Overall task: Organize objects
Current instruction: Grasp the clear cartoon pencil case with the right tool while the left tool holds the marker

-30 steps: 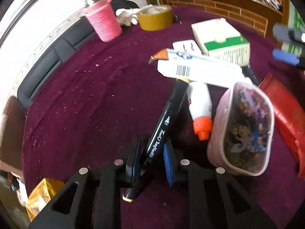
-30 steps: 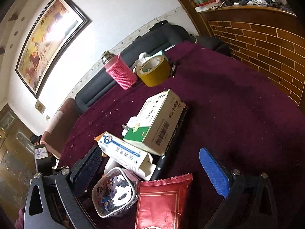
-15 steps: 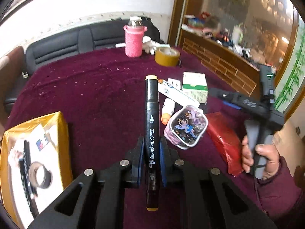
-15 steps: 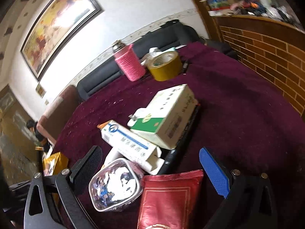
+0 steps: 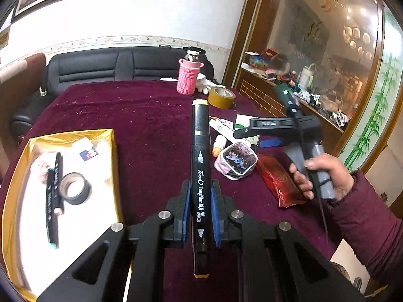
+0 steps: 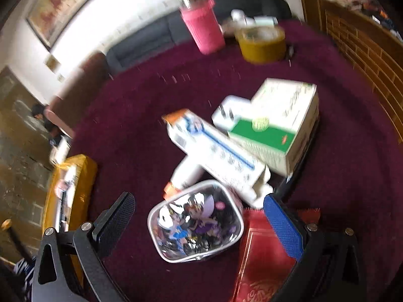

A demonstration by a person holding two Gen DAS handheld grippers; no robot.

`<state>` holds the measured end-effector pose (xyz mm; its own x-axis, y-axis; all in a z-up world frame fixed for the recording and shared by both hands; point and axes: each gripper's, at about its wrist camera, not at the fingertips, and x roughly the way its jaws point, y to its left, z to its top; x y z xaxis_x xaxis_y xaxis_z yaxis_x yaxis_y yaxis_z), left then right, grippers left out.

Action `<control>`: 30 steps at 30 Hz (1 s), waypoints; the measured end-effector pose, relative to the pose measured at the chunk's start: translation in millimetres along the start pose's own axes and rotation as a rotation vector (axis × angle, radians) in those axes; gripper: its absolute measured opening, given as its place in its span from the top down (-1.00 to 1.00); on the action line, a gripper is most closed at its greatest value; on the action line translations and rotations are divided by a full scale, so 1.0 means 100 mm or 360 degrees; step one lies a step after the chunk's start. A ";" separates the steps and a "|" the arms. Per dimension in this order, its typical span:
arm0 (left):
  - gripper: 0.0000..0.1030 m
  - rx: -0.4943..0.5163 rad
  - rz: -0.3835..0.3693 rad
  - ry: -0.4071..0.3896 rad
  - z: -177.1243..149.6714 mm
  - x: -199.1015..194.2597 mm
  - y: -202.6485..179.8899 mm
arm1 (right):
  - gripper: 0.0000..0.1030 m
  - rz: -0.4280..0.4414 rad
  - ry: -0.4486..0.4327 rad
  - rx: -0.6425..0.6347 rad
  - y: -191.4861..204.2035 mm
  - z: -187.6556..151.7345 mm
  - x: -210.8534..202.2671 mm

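My left gripper (image 5: pixel 200 188) is shut on a black art marker (image 5: pixel 200 151), held in the air and pointing away over the maroon table (image 5: pixel 141 115). To its left lies a gold box (image 5: pixel 110 138) holding two black markers (image 5: pixel 54 196) and a black tape roll (image 5: pixel 74 188). My right gripper (image 6: pixel 199 216) is open, its jaws straddling a clear cartoon pouch (image 6: pixel 196 224) from above without touching it. In the left wrist view a hand (image 5: pixel 320 176) holds the right gripper (image 5: pixel 267 136) over the pouch (image 5: pixel 235 161).
Beside the pouch lie a red packet (image 6: pixel 262 259), a long white-and-blue box (image 6: pixel 216 156), a white glue bottle (image 6: pixel 186 173) and a green-and-white box (image 6: pixel 279 125). A pink bottle (image 5: pixel 187 78) and a yellow tape roll (image 5: pixel 221 97) stand at the far edge. A sofa sits behind.
My left gripper lifted the marker out of the pile, rose and swung back, bringing the gold box into view. My right gripper moved in over the pouch and tilted down.
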<state>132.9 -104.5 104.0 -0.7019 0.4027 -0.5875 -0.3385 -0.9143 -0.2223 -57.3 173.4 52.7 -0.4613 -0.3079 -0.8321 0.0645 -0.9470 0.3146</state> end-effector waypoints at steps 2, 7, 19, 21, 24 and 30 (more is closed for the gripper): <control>0.73 -0.0030 -0.0002 -0.0012 -0.05 -0.06 0.07 | -1.00 0.0076 0.0027 -0.0016 0.08 0.02 0.10; 0.73 -0.0097 0.0002 -0.0030 -0.14 -0.17 0.19 | -0.99 0.0686 0.0312 -0.0178 0.59 -0.22 0.28; 0.73 -0.0207 0.0012 -0.0063 -0.30 -0.33 0.44 | -1.00 0.0161 -0.0001 -0.1033 1.58 -0.81 -0.05; 0.73 -0.0238 0.0003 -0.0069 -0.33 -0.37 0.47 | -1.00 0.0159 0.0006 -0.1063 1.69 -0.75 0.05; 0.73 -0.0247 0.0030 -0.0076 -0.36 -0.44 0.50 | -1.00 0.0226 0.0121 -0.0947 1.70 -0.51 0.33; 0.73 -0.0231 0.0074 -0.0085 -0.42 -0.59 0.57 | -1.00 0.0430 0.0447 -0.0747 1.48 -0.50 0.59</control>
<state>181.4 -182.1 93.0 -0.7483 0.3577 -0.5586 -0.2133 -0.9272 -0.3080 -30.6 10.5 27.5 -0.1270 -0.4949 -0.8596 0.5593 -0.7515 0.3500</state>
